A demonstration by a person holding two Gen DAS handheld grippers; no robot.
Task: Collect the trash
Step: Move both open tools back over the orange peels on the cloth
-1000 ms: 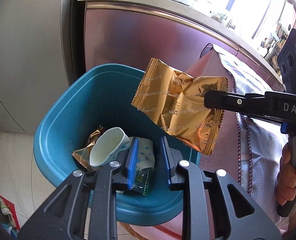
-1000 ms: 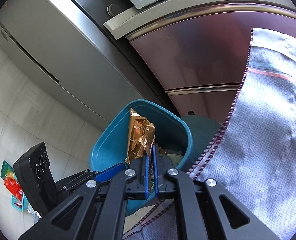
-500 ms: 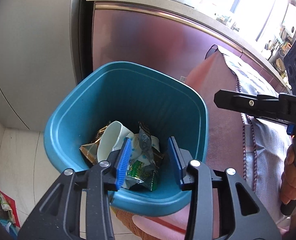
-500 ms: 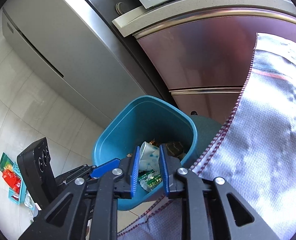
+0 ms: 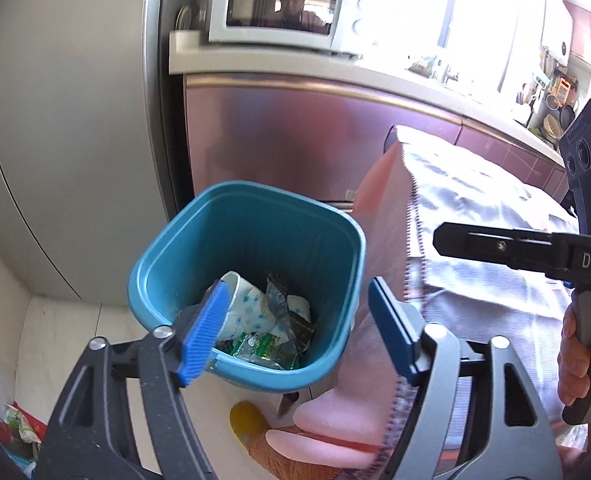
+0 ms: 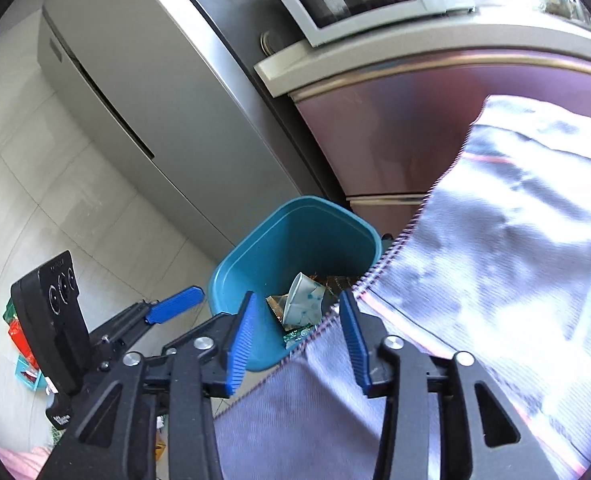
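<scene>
- Left wrist view: the left gripper (image 5: 299, 326) has its blue-padded fingers (image 5: 203, 334) spread wide with nothing between them.
- Straight ahead of it and below, framed between the two pads, stands the teal bin (image 5: 315, 374); its near rim passes just behind the left pad.
- Inside the bin lies the trash: a crumpled white paper cup (image 5: 243, 312) with blue dots, a clear crinkled wrapper (image 5: 277, 298), and a green printed wrapper (image 5: 261, 346) nearest the gripper.
- To the right of the left gripper, the right gripper (image 5: 441, 240) reaches in from the side at a higher level, over a grey cloth (image 5: 475, 220); a hand (image 5: 575, 344) grips its handle. From this side view its opening cannot be read.
- Beyond the bin rise a steel fridge (image 5: 67, 120) and a maroon cabinet (image 5: 287, 136) with a microwave (image 5: 279, 8) on top.
- Right wrist view: the right gripper (image 6: 295, 336) is also spread apart and holds nothing.
- The bin (image 6: 263, 248) sits just ahead, between its pads, the paper cup (image 6: 301, 300) and green wrapper (image 6: 295, 334) showing in the gap.
- The grey cloth (image 6: 495, 260) lies under and behind the right pad, covering the bin's right edge.
- The left gripper (image 6: 175, 304) is off to the left, beside the bin.
</scene>
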